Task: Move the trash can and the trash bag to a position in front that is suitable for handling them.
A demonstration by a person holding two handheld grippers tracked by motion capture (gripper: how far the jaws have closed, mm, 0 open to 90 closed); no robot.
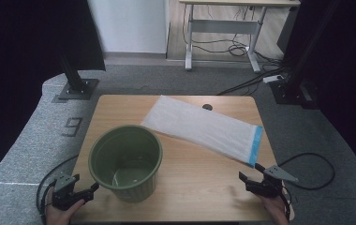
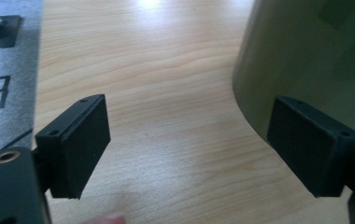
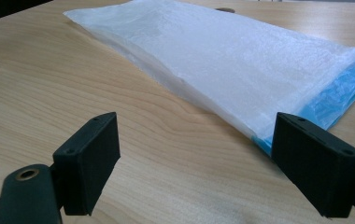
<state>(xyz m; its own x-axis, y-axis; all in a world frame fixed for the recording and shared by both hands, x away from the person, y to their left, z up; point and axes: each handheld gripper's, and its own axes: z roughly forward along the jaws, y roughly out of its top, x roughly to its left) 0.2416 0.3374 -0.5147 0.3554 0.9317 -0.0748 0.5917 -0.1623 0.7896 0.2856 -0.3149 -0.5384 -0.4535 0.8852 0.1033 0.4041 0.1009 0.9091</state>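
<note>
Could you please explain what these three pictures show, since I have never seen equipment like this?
A person sits at a wooden table with a handheld two-jaw gripper in each hand. The high view looks down from above: the left gripper is beside a green bin, and the right gripper is near a flat white plastic bag with a blue edge. The other two pictures come from cameras riding on the grippers, looking along their black jaws. The left gripper view shows the bin's side, the right gripper view the bag. Both grippers are open and hold nothing.
</note>
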